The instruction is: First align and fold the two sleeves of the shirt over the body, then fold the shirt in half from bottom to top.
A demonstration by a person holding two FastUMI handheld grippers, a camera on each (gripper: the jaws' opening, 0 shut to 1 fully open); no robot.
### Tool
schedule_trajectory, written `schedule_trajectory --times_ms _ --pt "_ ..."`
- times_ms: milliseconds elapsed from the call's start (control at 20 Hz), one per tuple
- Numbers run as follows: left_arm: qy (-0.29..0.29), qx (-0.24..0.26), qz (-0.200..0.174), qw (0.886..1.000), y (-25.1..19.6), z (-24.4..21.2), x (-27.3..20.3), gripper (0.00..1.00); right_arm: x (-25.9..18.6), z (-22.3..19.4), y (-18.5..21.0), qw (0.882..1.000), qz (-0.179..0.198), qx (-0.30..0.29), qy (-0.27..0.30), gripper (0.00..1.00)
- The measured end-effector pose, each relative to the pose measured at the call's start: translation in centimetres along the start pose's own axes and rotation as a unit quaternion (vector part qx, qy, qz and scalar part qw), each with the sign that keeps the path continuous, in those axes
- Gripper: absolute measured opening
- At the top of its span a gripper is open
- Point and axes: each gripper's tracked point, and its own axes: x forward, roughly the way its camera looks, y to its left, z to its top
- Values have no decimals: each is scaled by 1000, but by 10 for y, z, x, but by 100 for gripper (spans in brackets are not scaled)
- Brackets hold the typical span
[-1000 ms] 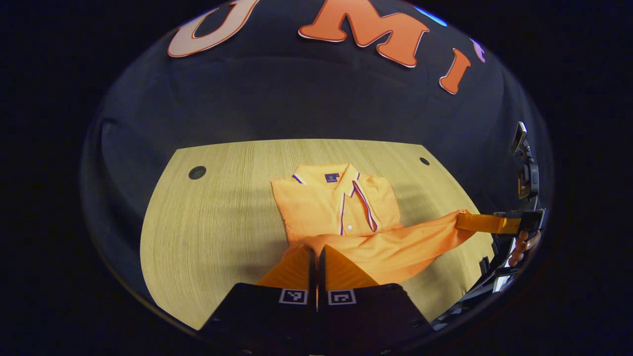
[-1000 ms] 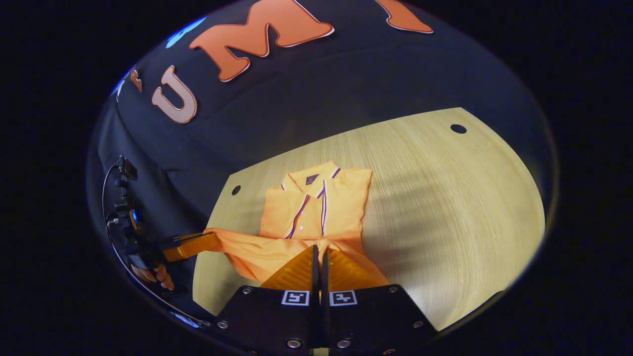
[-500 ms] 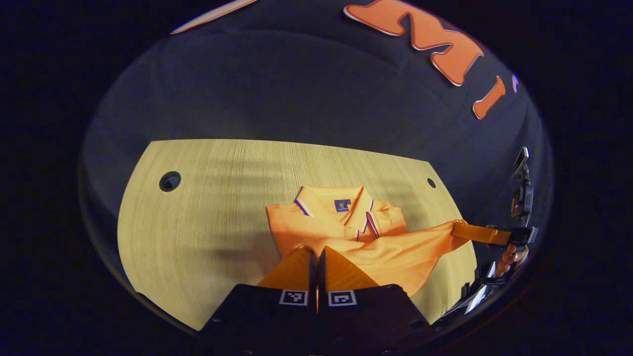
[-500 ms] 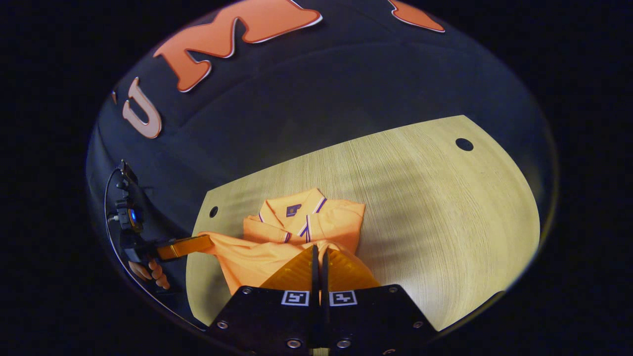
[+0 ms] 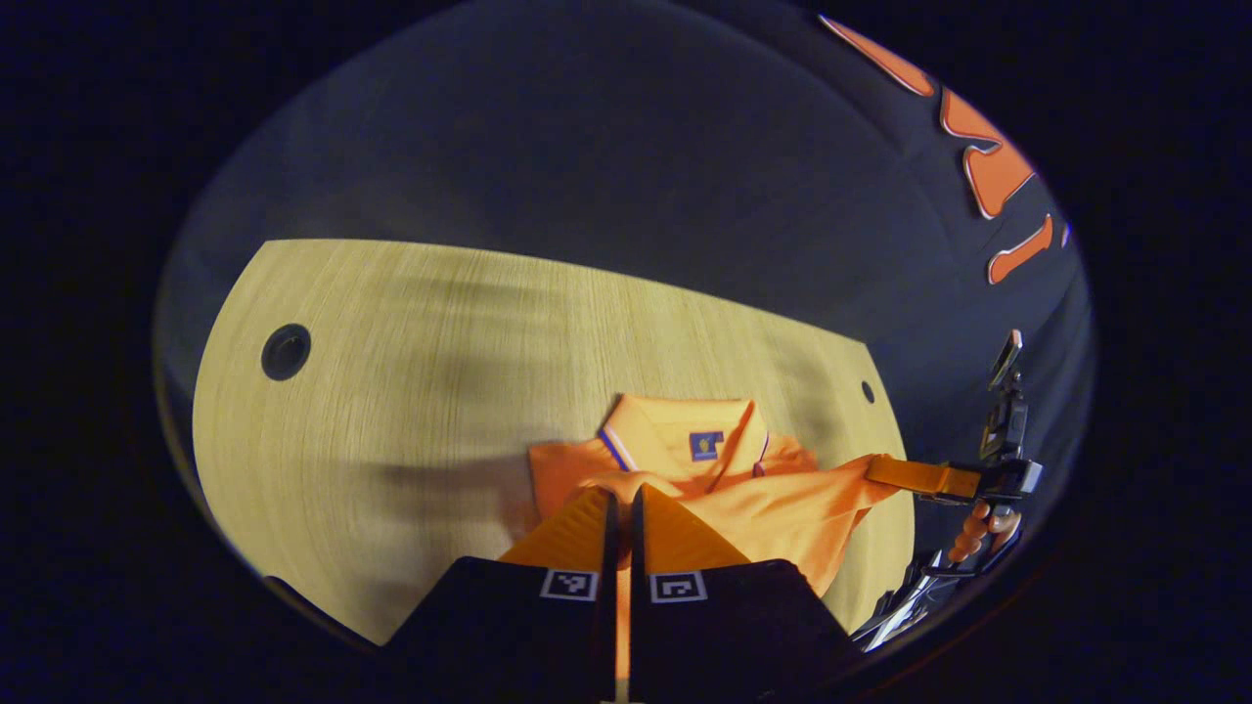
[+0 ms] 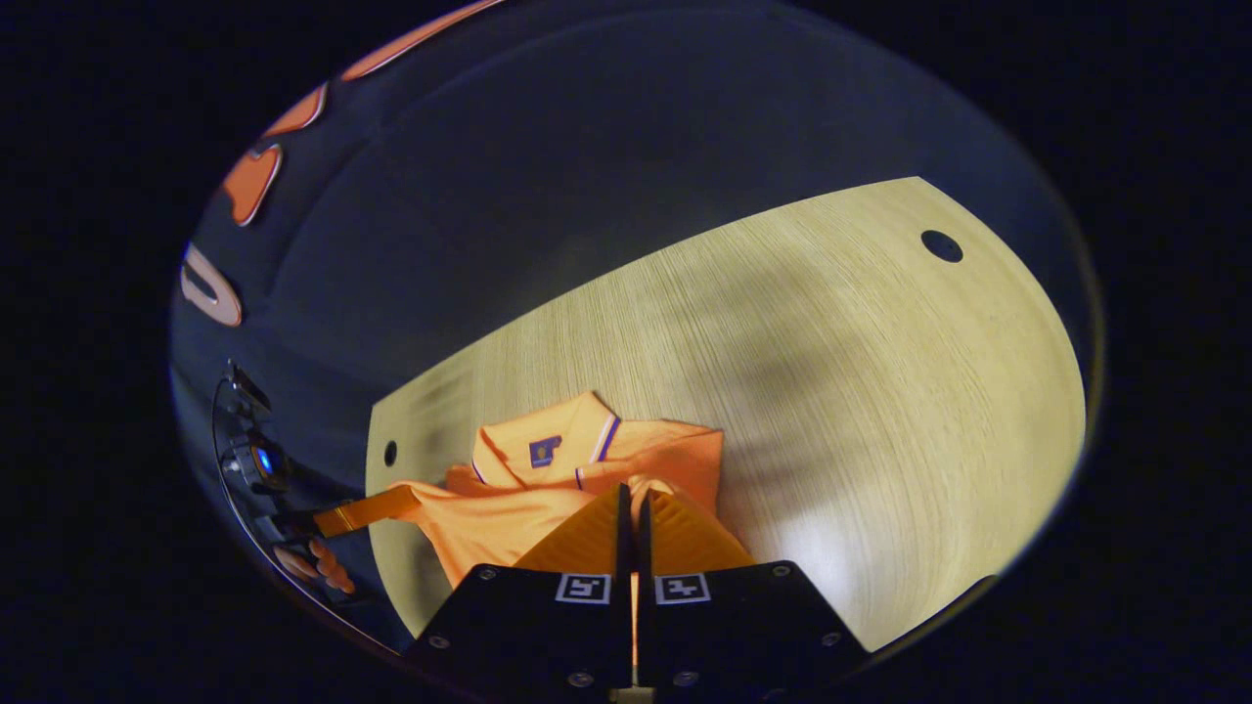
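Left gripper view showed the left gripper (image 5: pixel 620 499) and right gripper (image 5: pixel 880 473), both pinched on the shirt (image 5: pixel 773 504) hem, had carried it nearer the collar (image 5: pixel 685 435), nearly finishing the bottom-to-top fold

dim booth, soft shadows, fisheye warping

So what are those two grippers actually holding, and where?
Both hold the orange shirt by its bottom hem: the left gripper at one corner, the right gripper at the other, lifted toward the collar.
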Motion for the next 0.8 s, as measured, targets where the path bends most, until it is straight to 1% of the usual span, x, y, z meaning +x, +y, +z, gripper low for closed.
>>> schedule_trajectory --times_ms 50,100,150,200,250,300,350,400,450,550,600,650,800 --pt "-13 4 -2 1000 -1 7 -2 9 -4 12 2 1000 7 19 -11 8" --pt "-21 12 13 1000 4 11 -9 37 0 18 4 999 15 27 -27 17" --pt "-30 23 21 999 8 14 -7 66 -1 24 2 999 12 26 -43 36" --pt "-37 33 34 998 12 17 -12 94 -3 29 3 998 12 22 -57 45" --pt "-50 41 45 997 14 23 -17 95 -9 30 1 998 9 15 -65 55" --pt "-60 48 55 995 15 28 -21 96 -13 29 -1 997 4 5 -71 57" --pt "-69 55 61 994 15 32 -28 96 -18 27 -3 997 -3 -8 -73 64" --pt "-77 62 66 993 13 33 -36 96 -26 26 -2 996 -7 -24 -80 68" --pt "-83 71 69 992 10 33 -43 96 -34 24 -2 995 -12 -44 -86 81" --pt "-94 87 75 989 4 29 -58 97 -53 21 1 991 -17 -80 -101 93" --pt "-104 95 77 987 -2 25 -70 99 -61 17 3 989 -19 -96 -112 95" --pt "-113 103 77 985 -10 22 -82 99 -71 14 5 986 -21 -112 -122 98" --pt "-147 124 79 978 -36 10 -116 99 -102 -1 18 978 -10 -155 -138 98"
